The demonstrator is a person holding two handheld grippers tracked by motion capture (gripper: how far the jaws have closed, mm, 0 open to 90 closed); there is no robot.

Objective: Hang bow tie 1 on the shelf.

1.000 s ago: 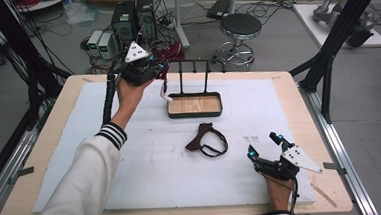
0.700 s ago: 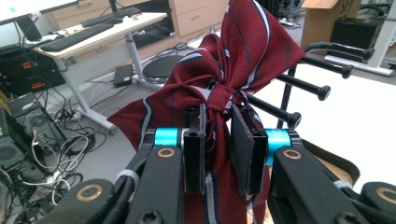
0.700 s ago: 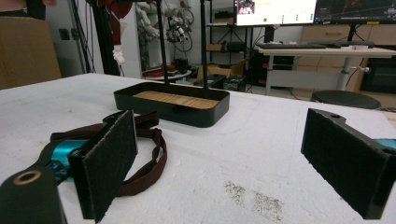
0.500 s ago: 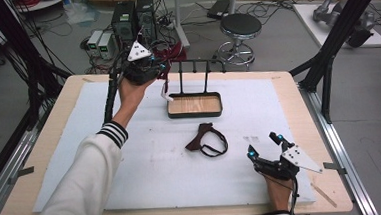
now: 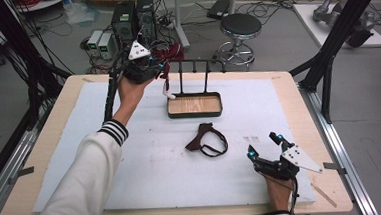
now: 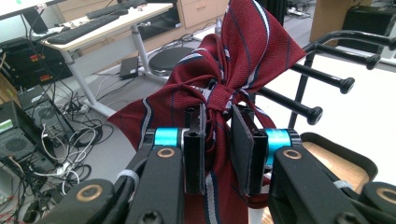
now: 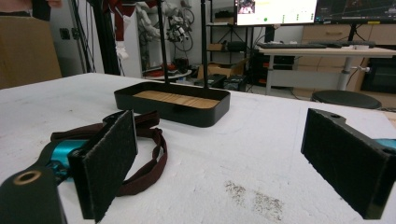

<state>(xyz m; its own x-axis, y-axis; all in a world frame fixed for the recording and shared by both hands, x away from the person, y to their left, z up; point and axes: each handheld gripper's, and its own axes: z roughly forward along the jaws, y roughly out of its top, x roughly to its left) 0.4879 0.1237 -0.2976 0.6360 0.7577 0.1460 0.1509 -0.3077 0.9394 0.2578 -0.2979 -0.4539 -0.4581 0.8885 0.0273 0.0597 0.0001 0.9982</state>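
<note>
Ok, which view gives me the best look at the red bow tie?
The left gripper view: the red bow tie is close up, knot between the fingers. The high view shows it small beside the rack; the right gripper view catches a corner, top left.

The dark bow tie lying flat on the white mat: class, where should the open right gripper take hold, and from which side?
Grip the bow tie at its bunched bow, not the thin strap loop. Bring the right gripper down from above, since it lies flat on the mat.

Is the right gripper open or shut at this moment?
Open. In the right gripper view, the right gripper has its pads wide apart with nothing between them, resting by the dark bow tie.
</note>
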